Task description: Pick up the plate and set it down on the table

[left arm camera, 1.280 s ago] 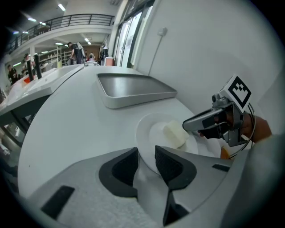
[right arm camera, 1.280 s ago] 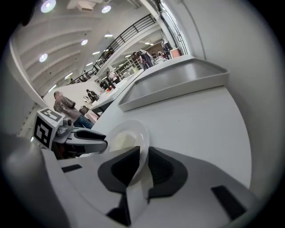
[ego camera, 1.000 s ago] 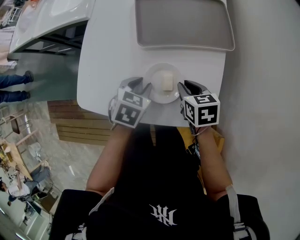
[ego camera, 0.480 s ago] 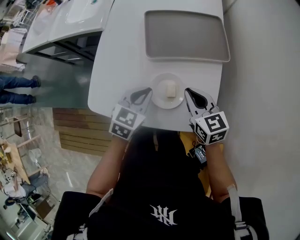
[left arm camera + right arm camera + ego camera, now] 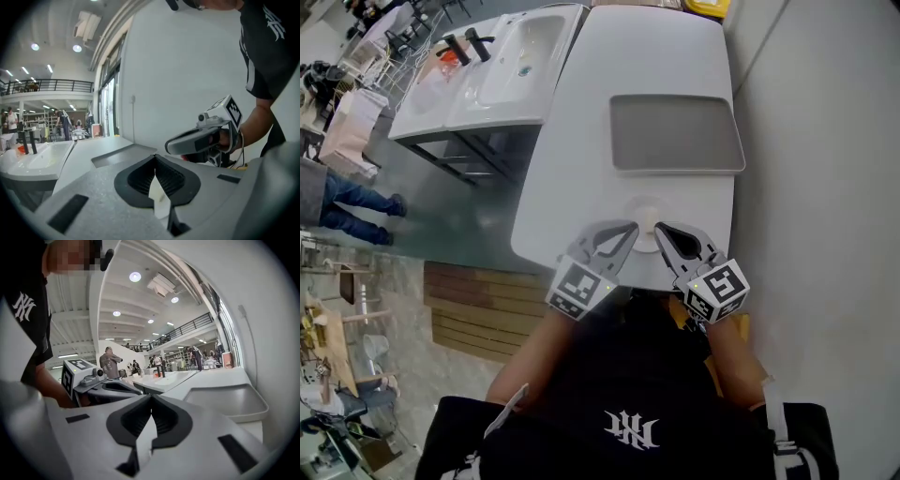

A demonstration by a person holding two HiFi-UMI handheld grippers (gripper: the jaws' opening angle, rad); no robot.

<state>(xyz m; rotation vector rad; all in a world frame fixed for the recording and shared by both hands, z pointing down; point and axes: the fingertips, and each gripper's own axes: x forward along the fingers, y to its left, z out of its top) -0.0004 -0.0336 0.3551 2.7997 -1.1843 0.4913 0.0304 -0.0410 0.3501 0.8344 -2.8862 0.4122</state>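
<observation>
Both claws are clenched on nothing: the left claw (image 5: 631, 225) and the right claw (image 5: 658, 228) have just been closing, and each gripper view shows the dark pads meeting with only pale worktop glimpsed through the gap behind them. They sit side by side, tips nearly touching, each pointing a little below level.

Just beyond the two tips and between them lies the plate (image 5: 647, 214), flat on the white worktop (image 5: 581, 141) and beneath the claws, touched by neither. Whether anything rests on it is too small to tell. Farther ahead of the claws is a grey tray (image 5: 677, 133).

With the plate resting on the worktop and both claws off it, I judge this to be the clearing away after a set-down, or the pause before a fresh grasp; the frames do not settle which. To clear well, the claws should keep above the rim so that they do not nudge it. For a new pick, both should open, descend on opposite edges, bite together and rise level, so that the plate does not tip.
</observation>
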